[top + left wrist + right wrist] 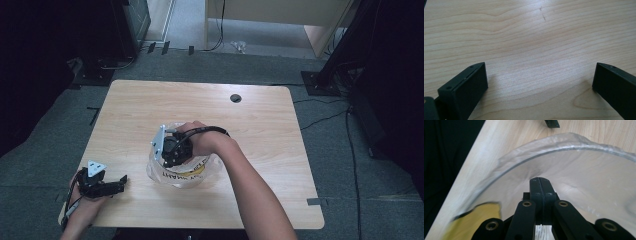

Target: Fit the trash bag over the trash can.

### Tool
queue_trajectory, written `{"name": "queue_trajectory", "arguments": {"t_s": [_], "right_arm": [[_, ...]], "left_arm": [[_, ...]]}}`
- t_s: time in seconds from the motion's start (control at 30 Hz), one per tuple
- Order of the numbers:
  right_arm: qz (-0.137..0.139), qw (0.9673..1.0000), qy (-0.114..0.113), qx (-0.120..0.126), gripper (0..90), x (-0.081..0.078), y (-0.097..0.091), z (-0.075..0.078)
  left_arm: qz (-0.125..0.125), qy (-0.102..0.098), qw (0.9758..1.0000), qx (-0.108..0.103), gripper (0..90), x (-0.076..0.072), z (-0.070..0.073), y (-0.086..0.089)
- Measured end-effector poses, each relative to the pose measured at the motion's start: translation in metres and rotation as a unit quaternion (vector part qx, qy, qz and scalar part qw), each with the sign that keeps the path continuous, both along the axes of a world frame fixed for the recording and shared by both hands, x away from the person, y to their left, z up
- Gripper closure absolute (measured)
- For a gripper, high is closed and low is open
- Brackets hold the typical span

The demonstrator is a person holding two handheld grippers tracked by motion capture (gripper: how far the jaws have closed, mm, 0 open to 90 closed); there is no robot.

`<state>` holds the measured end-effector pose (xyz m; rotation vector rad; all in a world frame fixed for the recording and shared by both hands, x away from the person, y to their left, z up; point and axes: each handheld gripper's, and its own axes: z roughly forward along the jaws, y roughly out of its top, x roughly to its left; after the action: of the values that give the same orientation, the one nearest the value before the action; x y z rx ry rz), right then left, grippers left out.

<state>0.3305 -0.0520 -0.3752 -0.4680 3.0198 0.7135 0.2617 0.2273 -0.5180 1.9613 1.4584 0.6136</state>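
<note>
High view, bag: a clear plastic bag (182, 172) with a yellow patch and dark lettering sits on the wooden table (260, 150), a little left of the middle, toward the near edge.
High view, right gripper: the right gripper (172, 150) points down into the bag's mouth, the person's hand wrapped around its body.
High view, left gripper: the left gripper (117, 184) rests at the near left corner of the table, well apart from the bag.
Left gripper view, jaws: spread wide, with bare table (529, 45) between them (nothing is held).
Right gripper view, jaws: the right gripper (540, 182) has its jaws pressed flat together, inside the bag (584, 170); whether any film is pinched between them I cannot tell.
Right gripper view, bag: its rim arches over the jaws, a yellow patch at lower left.
</note>
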Motion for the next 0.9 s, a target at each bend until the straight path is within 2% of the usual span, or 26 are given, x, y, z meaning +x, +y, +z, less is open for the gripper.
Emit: {"name": "queue_trajectory", "arguments": {"t_s": [0.27,0.5,0.67,0.8,0.9], "right_arm": [[-0.001,0.9998,-0.002,0.021,90.0,-0.011,-0.023,0.023],[0.0,0.9997,-0.01,0.024,90.0,-0.023,-0.043,0.039],[0.0,0.9994,-0.01,0.033,90.0,-0.032,-0.058,0.045],[-0.003,0.9995,-0.016,0.028,90.0,-0.038,-0.071,0.046],[-0.011,0.9992,-0.019,0.033,90.0,-0.042,-0.082,0.046]], "left_arm": [[0.0,0.0,1.0,0.0,0.0,0.0,0.0,0.0],[0.0,0.0,1.0,0.0,0.0,0.0,0.0,0.0],[0.0,0.0,1.0,0.0,0.0,0.0,0.0,0.0],[0.0,0.0,1.0,0.0,0.0,0.0,0.0,0.0],[0.0,0.0,1.0,0.0,0.0,0.0,0.0,0.0]]}}
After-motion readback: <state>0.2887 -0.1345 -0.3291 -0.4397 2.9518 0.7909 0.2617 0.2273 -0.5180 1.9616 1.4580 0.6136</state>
